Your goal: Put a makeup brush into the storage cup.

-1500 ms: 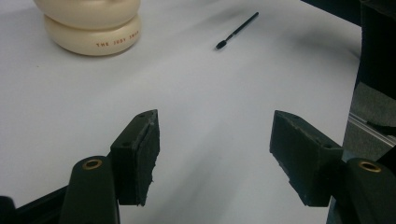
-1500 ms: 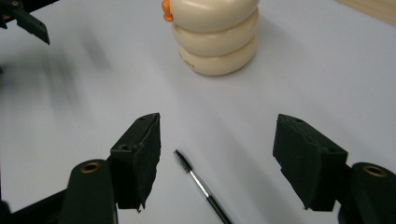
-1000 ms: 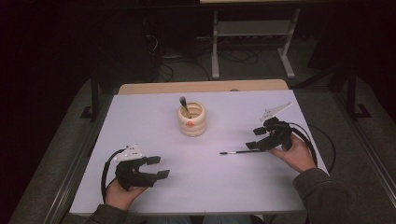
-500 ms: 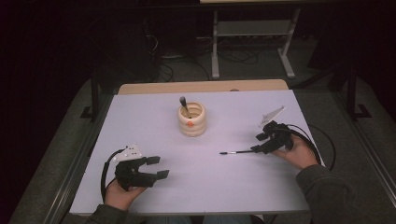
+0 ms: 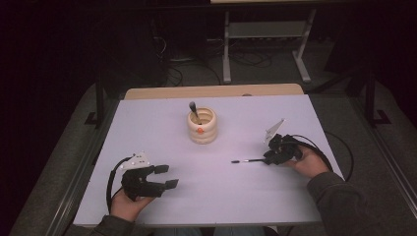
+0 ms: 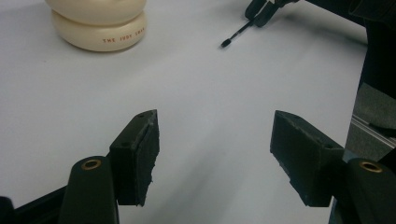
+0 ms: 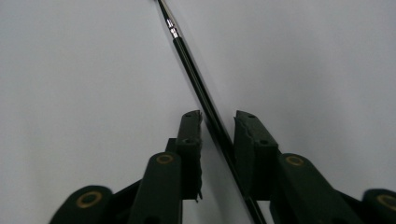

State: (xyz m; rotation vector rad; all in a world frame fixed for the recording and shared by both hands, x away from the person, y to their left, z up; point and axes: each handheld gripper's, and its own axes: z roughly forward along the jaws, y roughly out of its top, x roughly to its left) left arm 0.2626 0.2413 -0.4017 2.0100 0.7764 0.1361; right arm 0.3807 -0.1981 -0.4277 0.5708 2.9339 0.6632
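A thin black brush [image 5: 248, 160] lies on the white table [image 5: 216, 191] at the right, its tip pointing left. My right gripper [image 5: 269, 158] is low over the handle end. In the right gripper view the brush [image 7: 187, 56] runs slantwise between the jaws of the right gripper [image 7: 218, 116], which are shut on it. At the front left my left gripper [image 5: 168, 176] rests open, with only bare table between its jaws [image 6: 215, 126]. A cream ringed pot [image 5: 201, 125] stands mid-table with a dark tool [image 5: 193, 109] upright in it.
From the left gripper view, the pot [image 6: 100, 23] is ahead at the upper left, and the brush [image 6: 238, 33] and the right gripper [image 6: 261, 9] are farther off. Cables trail from both grippers. A metal stand [image 5: 265, 44] sits on the floor beyond the table.
The right hand has shifted slightly along the brush handle. The brush tip stays in the same place. The left gripper has not moved.
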